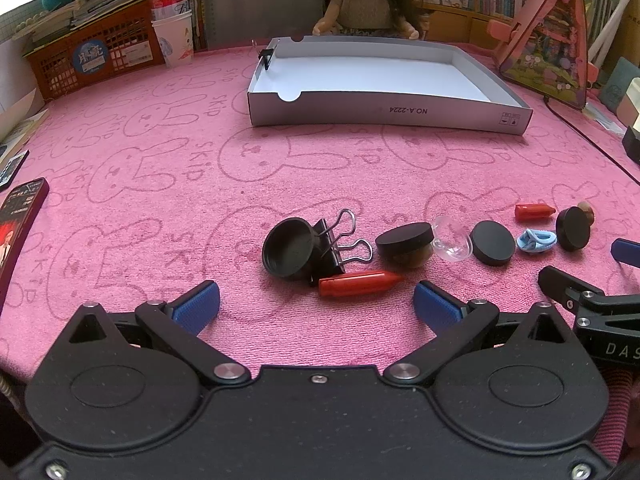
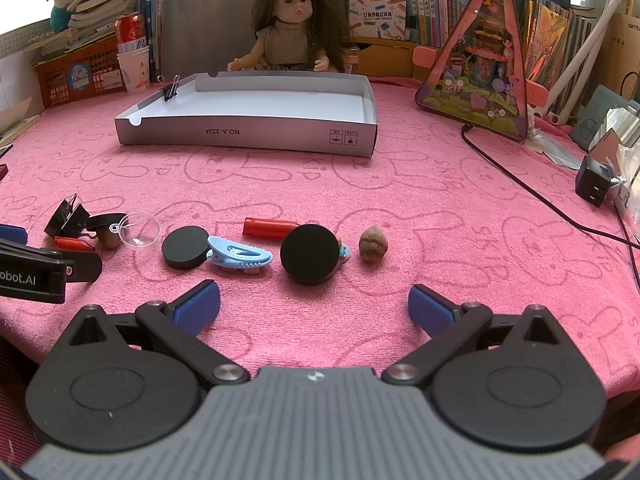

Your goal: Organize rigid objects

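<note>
Your box (image 2: pixel 256 136) holds just one binder clip (image 2: pixel 171 90), clipped on its left wall. Both grippers, left gripper (image 1: pixel 316 304) & right gripper (image 2: pixel 314 304), are spread wide, holding nothing.

the right gripper (image 2: pixel 314 306) hangs low over the pink tabletop (image 2: pixel 420 208), its blue pads wide apart with nothing between them. just ahead lies a black disc (image 2: pixel 309 254), a brown nut (image 2: pixel 373 249) apart on its right. to the left come a light blue clip (image 2: pixel 240 258) touching a second black disc (image 2: pixel 186 247), a clear dome (image 2: pixel 140 230) and a red tube (image 2: pixel 270 227). farther back sits an open grey box (image 2: pixel 248 134) with a binder clip (image 2: pixel 171 89) on its far left wall. the left gripper's (image 2: pixel 32 256) tip shows at the left edge.
</note>
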A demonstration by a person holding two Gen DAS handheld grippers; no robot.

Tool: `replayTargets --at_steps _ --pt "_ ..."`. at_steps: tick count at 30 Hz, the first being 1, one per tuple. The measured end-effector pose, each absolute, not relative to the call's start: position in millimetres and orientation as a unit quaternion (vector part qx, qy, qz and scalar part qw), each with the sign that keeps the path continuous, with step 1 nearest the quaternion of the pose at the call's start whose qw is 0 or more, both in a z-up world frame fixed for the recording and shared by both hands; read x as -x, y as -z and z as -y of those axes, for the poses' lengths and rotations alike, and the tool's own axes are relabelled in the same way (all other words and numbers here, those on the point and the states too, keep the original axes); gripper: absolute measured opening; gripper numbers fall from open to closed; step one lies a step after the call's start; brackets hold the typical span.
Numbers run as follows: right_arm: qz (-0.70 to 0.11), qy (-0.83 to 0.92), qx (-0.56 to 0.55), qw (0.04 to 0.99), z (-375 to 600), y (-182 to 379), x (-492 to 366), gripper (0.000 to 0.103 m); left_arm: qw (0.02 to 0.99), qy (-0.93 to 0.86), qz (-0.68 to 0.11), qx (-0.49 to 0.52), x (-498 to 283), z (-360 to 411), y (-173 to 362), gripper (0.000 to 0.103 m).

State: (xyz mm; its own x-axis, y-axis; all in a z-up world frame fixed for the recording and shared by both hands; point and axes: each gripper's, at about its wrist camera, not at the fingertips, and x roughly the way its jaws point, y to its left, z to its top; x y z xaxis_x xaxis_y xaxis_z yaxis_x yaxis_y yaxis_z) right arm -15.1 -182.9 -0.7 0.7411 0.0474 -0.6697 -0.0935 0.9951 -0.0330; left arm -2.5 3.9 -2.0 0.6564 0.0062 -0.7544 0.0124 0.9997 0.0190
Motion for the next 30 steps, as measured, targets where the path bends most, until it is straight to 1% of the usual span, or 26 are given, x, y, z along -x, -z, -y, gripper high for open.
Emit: replayTargets --at_steps 30 --pt "-0.352 -0.033 0.026 0.935 181.8 0.9 16.8 0.103 0.91 0.002 -0.413 -0.013 4.1 -8.7 -0.5 0.103"
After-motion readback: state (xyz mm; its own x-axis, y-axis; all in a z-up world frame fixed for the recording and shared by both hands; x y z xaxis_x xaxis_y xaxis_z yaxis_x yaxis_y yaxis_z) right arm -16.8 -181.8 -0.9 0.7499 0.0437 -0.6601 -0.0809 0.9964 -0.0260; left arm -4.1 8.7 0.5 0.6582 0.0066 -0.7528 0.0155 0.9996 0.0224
